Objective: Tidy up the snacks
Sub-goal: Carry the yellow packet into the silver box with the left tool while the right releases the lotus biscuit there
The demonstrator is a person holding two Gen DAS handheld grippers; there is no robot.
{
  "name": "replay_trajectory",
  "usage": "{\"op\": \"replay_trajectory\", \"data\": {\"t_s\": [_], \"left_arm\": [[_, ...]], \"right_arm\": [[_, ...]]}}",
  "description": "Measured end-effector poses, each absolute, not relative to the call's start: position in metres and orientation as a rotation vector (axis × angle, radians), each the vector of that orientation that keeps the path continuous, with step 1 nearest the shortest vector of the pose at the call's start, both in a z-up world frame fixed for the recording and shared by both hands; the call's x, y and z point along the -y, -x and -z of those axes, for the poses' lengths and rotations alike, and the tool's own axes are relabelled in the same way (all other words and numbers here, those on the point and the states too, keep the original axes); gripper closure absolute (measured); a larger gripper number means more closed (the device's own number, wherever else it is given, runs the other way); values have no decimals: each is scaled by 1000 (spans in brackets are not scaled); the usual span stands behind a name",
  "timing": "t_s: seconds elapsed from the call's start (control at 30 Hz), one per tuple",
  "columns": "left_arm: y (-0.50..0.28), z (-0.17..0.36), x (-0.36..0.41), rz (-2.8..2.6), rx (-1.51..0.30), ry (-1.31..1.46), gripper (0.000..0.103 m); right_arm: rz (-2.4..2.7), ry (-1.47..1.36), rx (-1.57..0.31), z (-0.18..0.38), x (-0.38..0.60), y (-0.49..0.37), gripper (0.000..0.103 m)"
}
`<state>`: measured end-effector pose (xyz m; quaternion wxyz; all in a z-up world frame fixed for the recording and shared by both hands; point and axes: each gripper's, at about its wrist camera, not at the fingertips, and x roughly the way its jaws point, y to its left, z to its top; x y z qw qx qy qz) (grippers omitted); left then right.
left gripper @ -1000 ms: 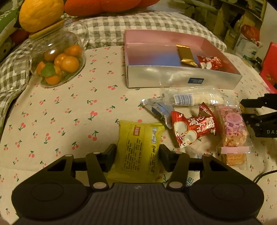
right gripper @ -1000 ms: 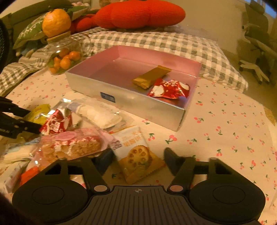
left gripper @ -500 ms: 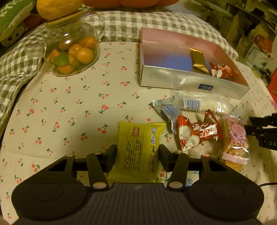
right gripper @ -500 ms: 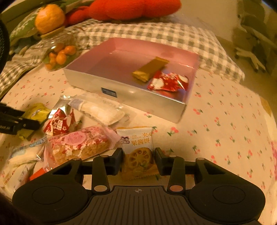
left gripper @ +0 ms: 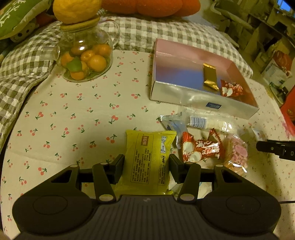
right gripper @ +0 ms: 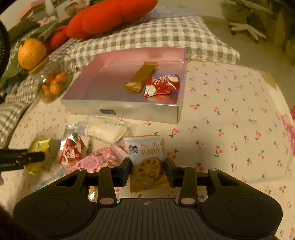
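My left gripper [left gripper: 146,166] is shut on a yellow snack packet [left gripper: 149,158] and holds it above the cherry-print cloth. My right gripper [right gripper: 147,170] is shut on a jam biscuit packet [right gripper: 145,158], white above and orange below, lifted off the cloth. A silver box with a pink inside [right gripper: 118,109] [left gripper: 184,96] lies ahead of both; it holds a gold bar [right gripper: 141,76] and a red sweet packet [right gripper: 162,85]. On the cloth lie a red packet [left gripper: 201,149], a pink rice-cake packet [left gripper: 237,155] and a clear white-filled packet [left gripper: 208,121].
A glass jar of small oranges [left gripper: 85,61] with a large citrus fruit on its lid stands at the back left. A checked blanket [left gripper: 166,31] and red cushions [right gripper: 110,16] lie behind the box. The left gripper shows at the left edge of the right wrist view [right gripper: 22,158].
The right gripper closed on the jam biscuit packet and lifted it. The left gripper, still holding the yellow packet, rose and drew back from the box.
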<state>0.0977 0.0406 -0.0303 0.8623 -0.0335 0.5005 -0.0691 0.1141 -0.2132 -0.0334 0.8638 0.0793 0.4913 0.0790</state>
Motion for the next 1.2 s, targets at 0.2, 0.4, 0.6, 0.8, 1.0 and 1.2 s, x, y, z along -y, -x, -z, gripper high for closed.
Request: {"op": "replay_trajectory", "data": {"t_s": [0.2, 0.4, 0.6, 0.8, 1.0, 1.2], "left_arm": [[-98, 15, -40, 140, -1028, 116, 55], [-101, 4, -35, 136, -1003, 149, 55], [-102, -3, -29, 137, -981, 168, 55], [-107, -12, -24, 129, -952, 191, 55], [-117, -22, -12, 105, -935, 211, 55], [-126, -29, -1, 121, -914, 227, 55]], "right_arm": [[-149, -249, -1015, 17, 221, -111, 64], [-163, -339, -982, -2, 226, -108, 64], [-182, -412, -933, -20, 227, -109, 64], [-206, -491, -919, -27, 223, -116, 64], [-203, -541, -928, -25, 219, -123, 64], [-189, -560, -937, -24, 218, -132, 64]]}}
